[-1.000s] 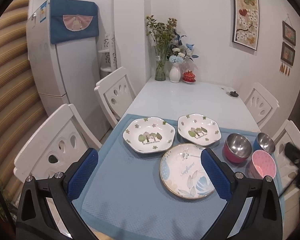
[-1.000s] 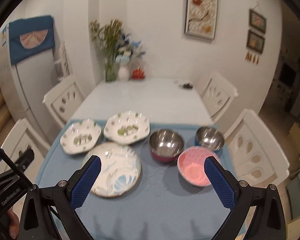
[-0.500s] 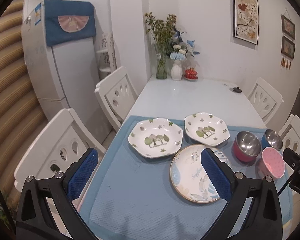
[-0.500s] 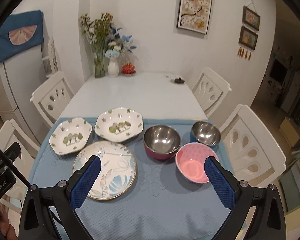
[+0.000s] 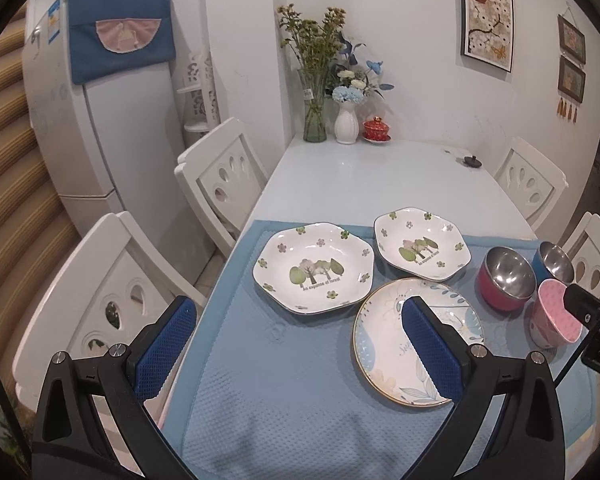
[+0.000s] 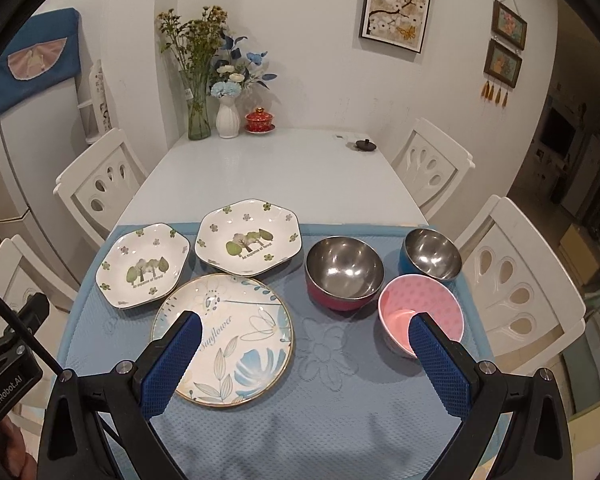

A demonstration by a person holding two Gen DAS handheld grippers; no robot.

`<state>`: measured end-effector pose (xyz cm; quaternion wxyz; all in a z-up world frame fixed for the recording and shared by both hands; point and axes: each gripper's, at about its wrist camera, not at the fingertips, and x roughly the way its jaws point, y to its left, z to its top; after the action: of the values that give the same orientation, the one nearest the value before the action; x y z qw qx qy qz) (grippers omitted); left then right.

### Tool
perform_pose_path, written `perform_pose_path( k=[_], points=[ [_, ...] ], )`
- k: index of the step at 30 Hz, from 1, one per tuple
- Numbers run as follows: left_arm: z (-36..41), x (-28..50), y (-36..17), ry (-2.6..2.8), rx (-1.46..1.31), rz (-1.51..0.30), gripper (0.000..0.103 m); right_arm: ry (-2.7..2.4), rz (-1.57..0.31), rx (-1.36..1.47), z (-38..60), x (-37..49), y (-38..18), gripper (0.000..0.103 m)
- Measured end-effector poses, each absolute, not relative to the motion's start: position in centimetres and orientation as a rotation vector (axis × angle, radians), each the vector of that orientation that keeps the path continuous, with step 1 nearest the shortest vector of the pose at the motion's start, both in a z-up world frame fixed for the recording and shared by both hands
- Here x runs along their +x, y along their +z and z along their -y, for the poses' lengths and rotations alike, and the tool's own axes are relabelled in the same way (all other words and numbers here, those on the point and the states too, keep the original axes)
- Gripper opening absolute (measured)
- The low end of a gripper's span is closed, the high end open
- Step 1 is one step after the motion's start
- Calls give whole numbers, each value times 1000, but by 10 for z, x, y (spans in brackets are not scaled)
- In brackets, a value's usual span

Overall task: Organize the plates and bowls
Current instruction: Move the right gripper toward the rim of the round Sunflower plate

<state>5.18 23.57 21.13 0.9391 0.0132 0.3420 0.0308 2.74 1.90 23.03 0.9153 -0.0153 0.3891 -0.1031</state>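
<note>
Right wrist view: the right gripper hangs wide apart, holding nothing, above the blue quilted mat. On that mat the round leaf-patterned plate lies nearest; two white hexagonal tree-print dishes sit behind it, and red-sided steel, blue-sided steel and pink bowls to its right. The left gripper is likewise spread wide and empty.
</note>
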Motion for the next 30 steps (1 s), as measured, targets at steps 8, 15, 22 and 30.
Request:
perform_pose_path(
  k=[8,15,22,30],
  points=[
    [-242,77,190,42,16,-748,102,-244,-828,-35,-23,44,213,103],
    [-243,99,173,33,16,-783,102,-250,-870,-1,-20,67,197,103],
    [-241,118,153,30,25,-833,102,-250,-932,8,-18,89,174,103],
    [-236,129,136,29,41,-866,102,-246,-986,18,-13,104,152,103]
  ],
)
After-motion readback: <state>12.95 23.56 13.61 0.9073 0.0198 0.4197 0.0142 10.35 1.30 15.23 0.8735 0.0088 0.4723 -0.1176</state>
